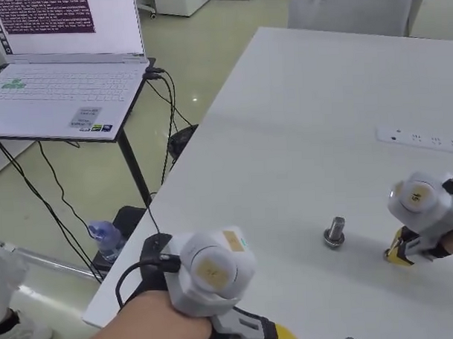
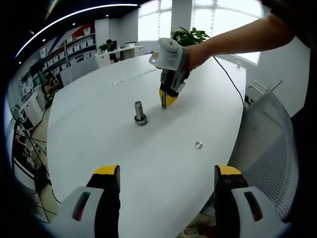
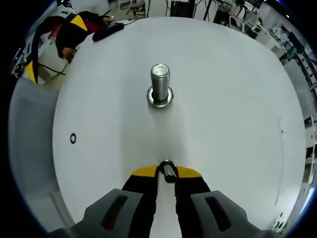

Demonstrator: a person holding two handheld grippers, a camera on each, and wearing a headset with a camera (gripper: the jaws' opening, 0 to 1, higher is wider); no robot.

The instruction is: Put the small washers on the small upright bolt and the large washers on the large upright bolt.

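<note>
Writing first: the laptop (image 1: 64,89), on a stand beyond the worktop's (image 1: 299,122) left edge, shows lines of text on its screen and stickers on the palm rest, all too small to read. No legible brand on either gripper. The power strip (image 1: 423,139) at far right is unmarked as far as I can tell.

Left gripper (image 2: 167,172) – jaws wide apart, nothing between them, held over the near-left corner of the worktop, close to the near edge. Right gripper (image 1: 397,253) sits at the right, tips down at the surface, jaws clamped on the small bolt (image 3: 168,170). In the left gripper view its thin shank reaches down to the worktop, approx. upright.

The large bolt (image 1: 334,233) stands upright, head down, betw. the two grippers and nearer the right one, apart from both. A ring shows round its base in the right gripper view; can't tell if it's a washer or the bolt's flange.

One loose washer (image 2: 198,145) lies flat near the near edge, well apart from the large bolt, w/ a mesh chair (image 2: 270,144) just past that edge.

Room to move – the white top is bare around the large bolt and out to the far side. A bottle (image 1: 106,237) stands on the floor under the laptop stand, with cables hanging beside it.
</note>
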